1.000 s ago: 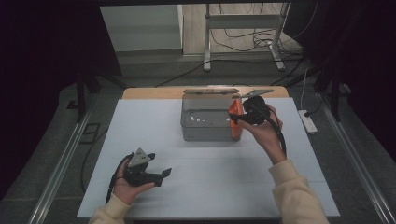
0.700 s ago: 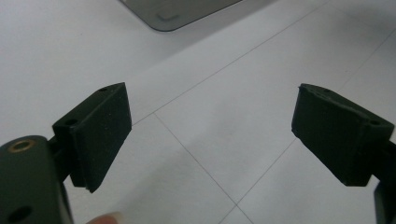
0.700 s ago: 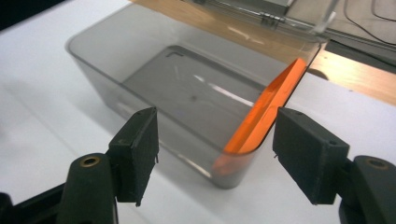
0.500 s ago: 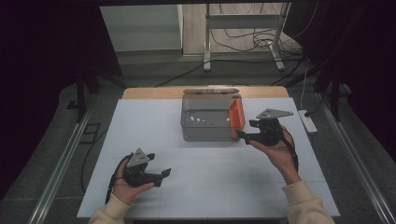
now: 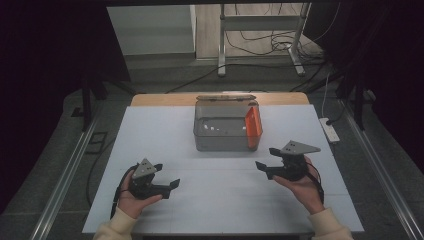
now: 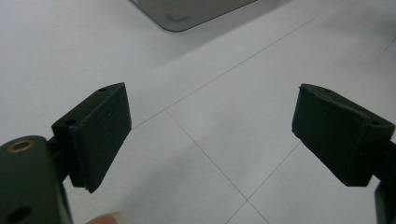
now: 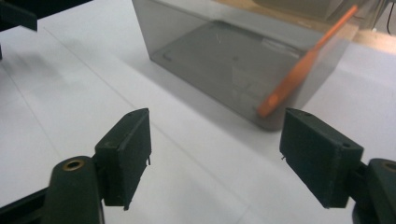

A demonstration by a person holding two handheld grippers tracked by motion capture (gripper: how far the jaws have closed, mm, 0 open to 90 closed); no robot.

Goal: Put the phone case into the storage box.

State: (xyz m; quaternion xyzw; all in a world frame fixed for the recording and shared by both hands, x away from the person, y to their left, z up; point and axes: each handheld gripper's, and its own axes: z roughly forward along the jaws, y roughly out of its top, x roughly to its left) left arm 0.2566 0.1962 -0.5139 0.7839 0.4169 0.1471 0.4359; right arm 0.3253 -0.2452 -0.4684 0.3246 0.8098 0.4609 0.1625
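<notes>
A grey see-through box stands open at the middle back of the white tabletop. An orange flat plate leans tilted inside its right end. My right gripper is held to the front right of the box, apart from it and pointing left. Its jaws have just been opening and stand open with nothing between them. In the right gripper view the box and the orange plate lie beyond the open right gripper. My left gripper rests open and bare at the front left. The left gripper looks down on white tabletop, with a box corner at the top.
A wooden board edge runs behind the white top. A white power strip lies off the table's right side. A metal stand and cables are on the floor behind. Floor rails flank the table.
My right gripper has drawn back from the orange plate at the box's right end, coming toward the front and lower. The plate stays leaning in the box. The left gripper kept still.
</notes>
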